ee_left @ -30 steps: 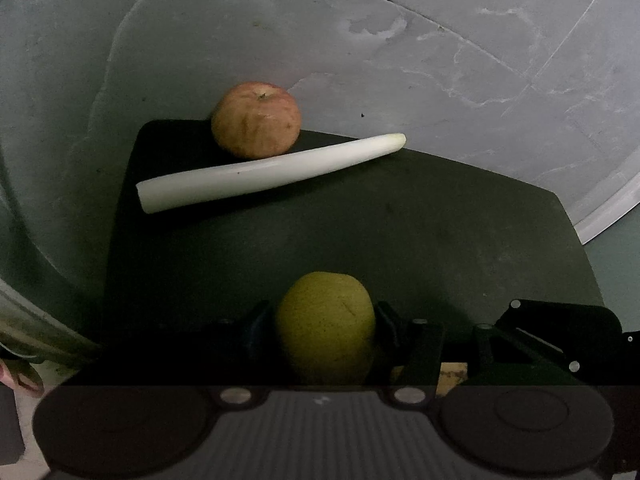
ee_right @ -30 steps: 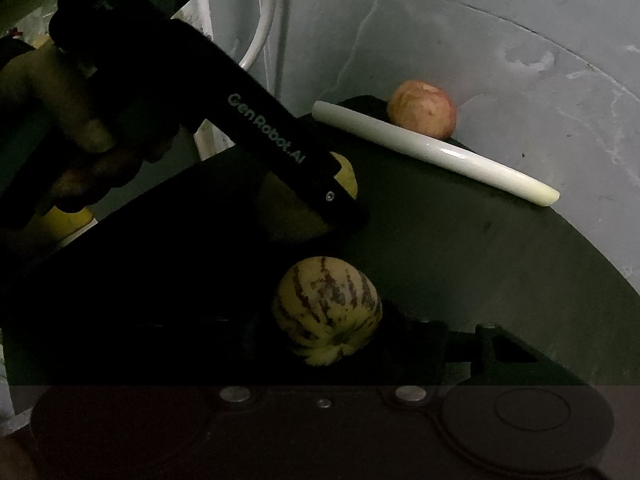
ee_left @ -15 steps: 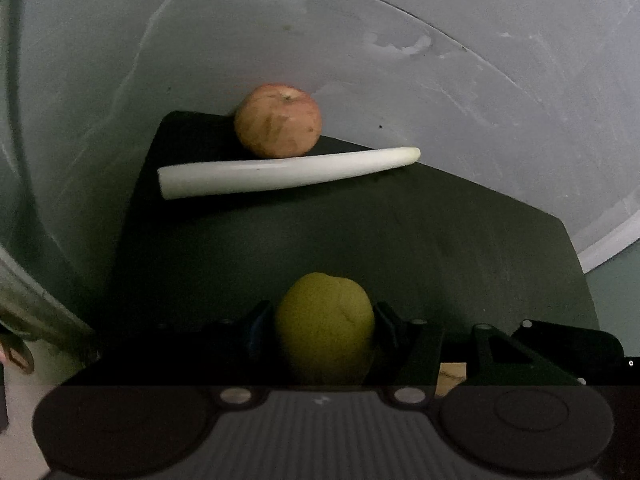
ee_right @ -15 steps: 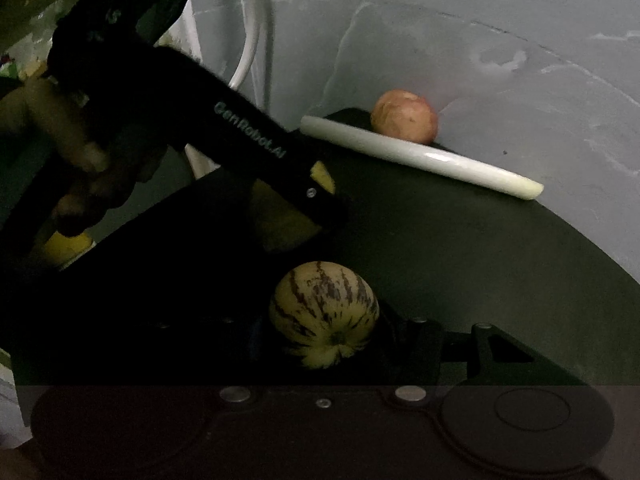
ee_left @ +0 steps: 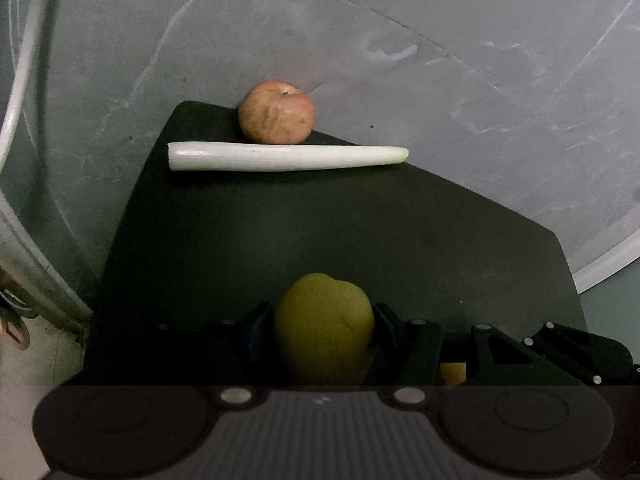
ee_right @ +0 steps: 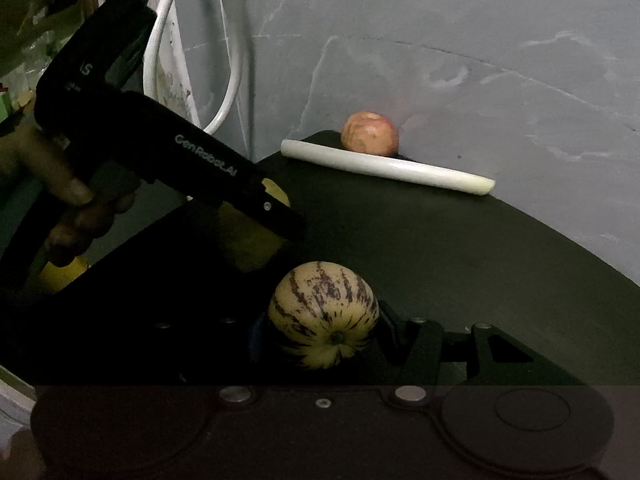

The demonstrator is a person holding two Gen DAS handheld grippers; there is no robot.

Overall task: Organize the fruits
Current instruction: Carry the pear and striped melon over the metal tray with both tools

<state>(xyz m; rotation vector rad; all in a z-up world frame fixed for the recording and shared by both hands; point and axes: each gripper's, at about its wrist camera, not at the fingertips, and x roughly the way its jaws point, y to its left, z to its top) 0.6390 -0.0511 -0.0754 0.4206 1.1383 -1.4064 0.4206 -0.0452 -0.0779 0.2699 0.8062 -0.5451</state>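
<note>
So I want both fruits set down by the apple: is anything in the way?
Yes. The white leek stalk lies across the dark mat just in front of the apple, between it and the pear and the striped melon.

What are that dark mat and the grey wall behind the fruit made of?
The dark flat mat looks like matte rubber or plastic: it shows no shine or weave. The grey wall looks like painted plaster or cement, with pale cracks and scuffs. Neither is certain.
</note>
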